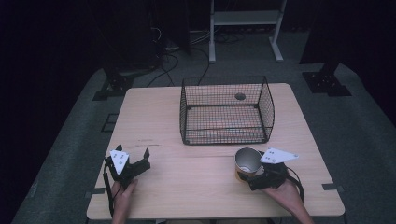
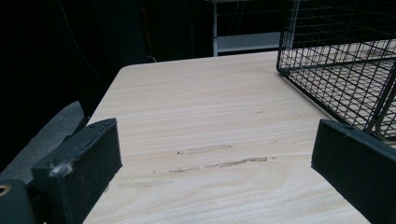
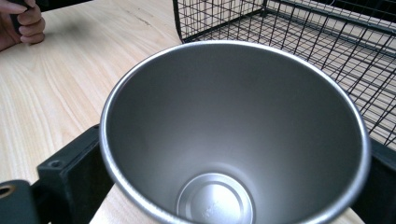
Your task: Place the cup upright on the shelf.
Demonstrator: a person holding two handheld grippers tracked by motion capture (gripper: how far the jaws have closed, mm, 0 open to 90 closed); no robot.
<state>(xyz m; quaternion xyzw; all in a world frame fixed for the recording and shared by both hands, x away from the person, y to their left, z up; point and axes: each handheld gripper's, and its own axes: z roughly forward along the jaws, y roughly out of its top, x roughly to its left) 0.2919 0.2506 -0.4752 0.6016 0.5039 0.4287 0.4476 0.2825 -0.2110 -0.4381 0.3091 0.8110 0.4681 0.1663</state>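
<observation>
sitting on the near right part of the wooden surface (image 1: pixel 205 172) is a metal cup (image 1: pixel 247 161), upright, its mouth open to the camera above. the right gripper (image 1: pixel 254 179) has its jaws set around the cup's lower body, one jaw on each side, so the cup is clamped between them. in the right gripper view the cup (image 3: pixel 233 135) shows a bare, brushed silver inside with a round, ridged bottom, and a black jaw presses against it at the lower left and at the lower right. the person's right hand (image 1: pixel 289 193) grips the tool from behind, and a grey three-cornered plate (image 1: pixel 279 156) sits on top of it.

a black wire basket (image 1: pixel 226 111) stands beyond the cup, near the middle of the far half of the surface, close to the cup but apart from it. it holds nothing that can be seen.

the left gripper (image 1: pixel 140 161) rests low over the near left part of the surface, well apart from the cup. its jaws are spread wide with bare wood between them, as the left gripper view makes plain. some faint scuff marks (image 2: pixel 219 161) streak the wood ahead of those jaws, and the basket's corner (image 2: pixel 345 70) stands at the upper right of that view. the left hand (image 1: pixel 122 193) holds the tool from below.
</observation>
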